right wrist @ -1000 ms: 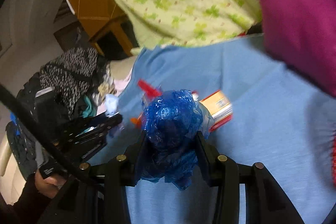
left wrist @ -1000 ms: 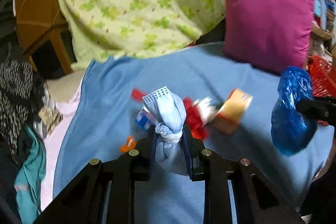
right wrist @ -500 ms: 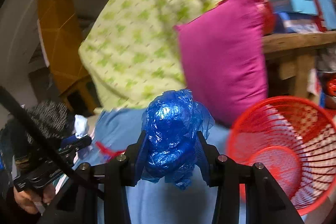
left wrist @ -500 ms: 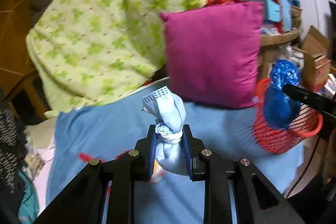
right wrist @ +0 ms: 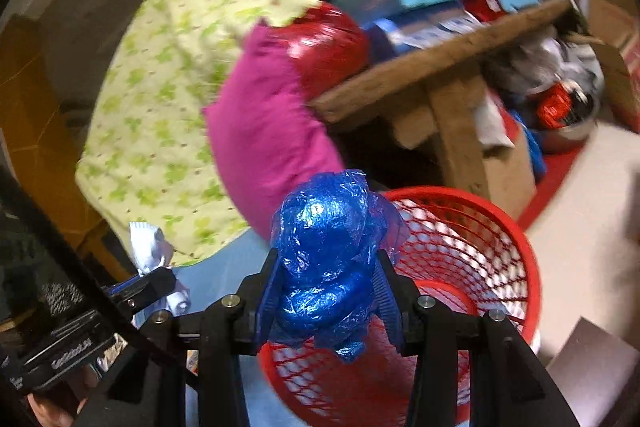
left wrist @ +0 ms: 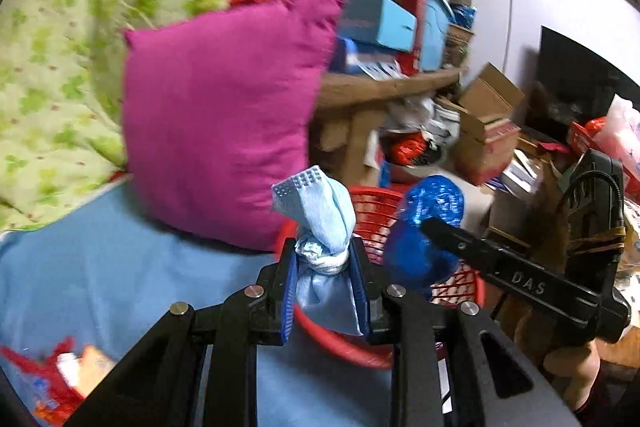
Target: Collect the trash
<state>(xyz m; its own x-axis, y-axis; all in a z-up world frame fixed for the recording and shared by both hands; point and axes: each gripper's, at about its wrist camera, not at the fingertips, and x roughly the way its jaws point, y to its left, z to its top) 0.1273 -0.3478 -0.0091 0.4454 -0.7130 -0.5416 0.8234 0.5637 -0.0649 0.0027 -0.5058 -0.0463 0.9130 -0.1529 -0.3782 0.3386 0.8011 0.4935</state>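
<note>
My left gripper [left wrist: 325, 269] is shut on a knotted light-blue face mask [left wrist: 320, 211], held above the near rim of a red mesh basket [left wrist: 374, 215]. My right gripper [right wrist: 328, 285] is shut on a crumpled blue plastic bag [right wrist: 328, 239], held over the same red mesh basket [right wrist: 472, 247]. In the left wrist view the blue bag [left wrist: 424, 231] and right gripper come in from the right, over the basket. In the right wrist view the left gripper [right wrist: 154, 277] with the mask [right wrist: 146, 247] shows at the left.
A magenta pillow [left wrist: 216, 123] and green-patterned quilt [left wrist: 60, 47] lie on the blue bedsheet [left wrist: 100, 267]. More wrappers [left wrist: 60, 375] lie on the sheet at lower left. A wooden table [left wrist: 392, 87] stacked with boxes stands behind the basket, cardboard boxes [left wrist: 488, 123] to its right.
Both grippers swung right from the bed toward the red basket, carrying the mask and the blue bag. The basket is now directly under and ahead of them.
</note>
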